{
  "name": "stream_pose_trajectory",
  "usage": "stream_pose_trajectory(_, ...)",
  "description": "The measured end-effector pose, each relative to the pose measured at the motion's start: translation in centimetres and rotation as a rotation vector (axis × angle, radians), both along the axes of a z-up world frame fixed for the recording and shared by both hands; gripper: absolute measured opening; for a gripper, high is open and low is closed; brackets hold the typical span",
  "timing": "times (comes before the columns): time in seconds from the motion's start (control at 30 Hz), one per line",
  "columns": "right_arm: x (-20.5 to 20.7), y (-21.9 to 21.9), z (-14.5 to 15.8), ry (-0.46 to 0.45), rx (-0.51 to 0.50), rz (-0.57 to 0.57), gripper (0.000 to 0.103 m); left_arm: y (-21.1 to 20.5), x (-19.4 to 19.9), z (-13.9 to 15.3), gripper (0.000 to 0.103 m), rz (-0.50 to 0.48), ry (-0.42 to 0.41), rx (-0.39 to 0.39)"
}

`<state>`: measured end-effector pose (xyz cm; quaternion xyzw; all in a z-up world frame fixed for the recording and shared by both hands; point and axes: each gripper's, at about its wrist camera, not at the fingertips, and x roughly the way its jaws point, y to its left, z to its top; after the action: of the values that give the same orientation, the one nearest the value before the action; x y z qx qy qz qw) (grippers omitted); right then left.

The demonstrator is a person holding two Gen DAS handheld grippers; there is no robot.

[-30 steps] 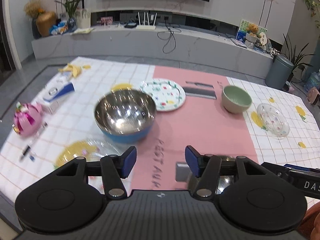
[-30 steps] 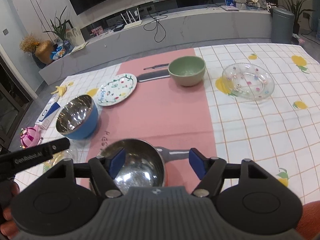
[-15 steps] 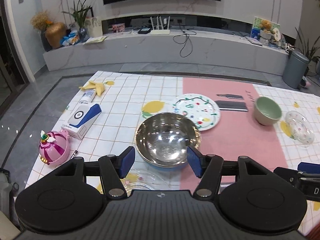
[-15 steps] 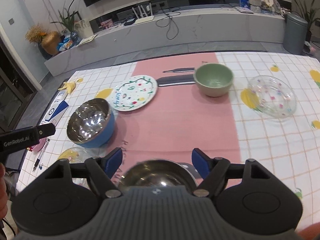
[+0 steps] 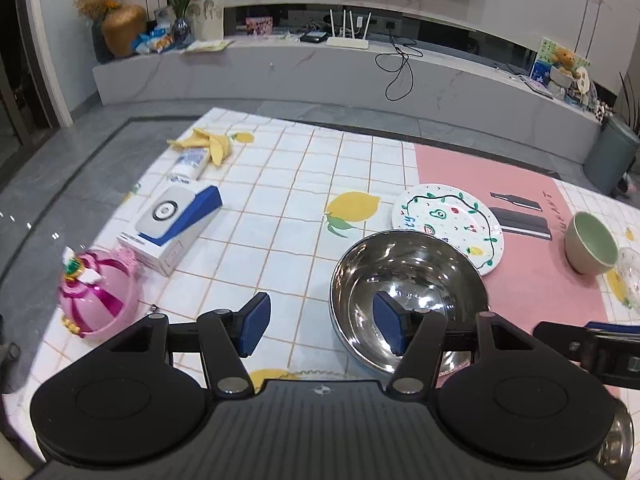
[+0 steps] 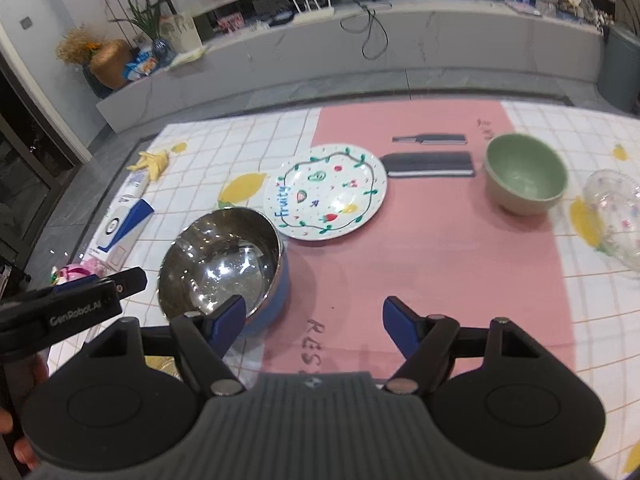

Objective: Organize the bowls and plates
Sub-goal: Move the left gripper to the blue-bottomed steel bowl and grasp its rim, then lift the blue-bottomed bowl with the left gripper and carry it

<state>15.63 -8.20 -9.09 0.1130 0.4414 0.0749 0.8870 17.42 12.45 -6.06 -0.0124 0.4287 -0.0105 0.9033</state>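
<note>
My checked, lemon-printed tablecloth (image 6: 600, 320) carries a smooth pink mat (image 6: 440, 240). On it: a shiny round steel bowl (image 6: 224, 256) with blue outside, a flat painted plate (image 6: 326, 196) just beside, a matte green bowl (image 6: 524, 172). My left tongs (image 5: 320, 326) and right tongs (image 6: 314, 320) gape wide, gripping nothing.

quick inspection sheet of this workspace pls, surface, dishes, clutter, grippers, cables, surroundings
surface: checked lemon-print cloth with a pink mat.
job's things: steel bowl, painted plate, green bowl, clear glass dish, all separate.
clutter: banana peel, blue-white box, pink toy.
grippers: left gripper open, empty; right gripper open, empty.
cables: black cable hanging off the ledge.
surroundings: grey bin, plants, router.
</note>
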Motion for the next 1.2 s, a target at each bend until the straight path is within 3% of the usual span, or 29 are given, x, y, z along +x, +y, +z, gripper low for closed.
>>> stream_pose_trajectory(0.17,2.3,0.8,-1.4,0.030,0.008,-0.045,0.070,0.4,1.4,-1.7,0.069,0.014,0.034,-0.037)
stream_pose_trajectory(0.4,4.4,1.2,-2.9,0.076,0.039,-0.058,0.057,-0.2,2.8,-3.6,0.067,0.028,0.080,-0.053)
stream_pose_trajectory(0.7,5.1,1.5,-3.7,0.092,0.092,-0.041,0.031,0.0,3.5,-4.6,0.028,0.078,0.119,-0.071)
stream_pose_trajectory(0.87,5.1,1.5,-3.7,0.104,0.132,-0.035,0.019,0.3,3.6,-5.0,0.018,0.092,0.138,-0.106)
stream_pose_trajectory(0.93,5.1,1.4,-3.7,0.117,0.159,-0.039,0.010,0.4,3.6,-5.0,0.008,0.085,0.142,-0.132)
stream_pose_trajectory(1.0,5.2,1.5,-3.7,0.130,0.177,-0.036,0.005,0.2,3.5,-4.8,0.007,0.085,0.145,-0.134)
stream_pose_trajectory(1.2,4.6,1.8,-2.9,0.112,0.156,-0.041,0.005,0.2,2.9,-4.2,0.007,0.085,0.143,-0.136)
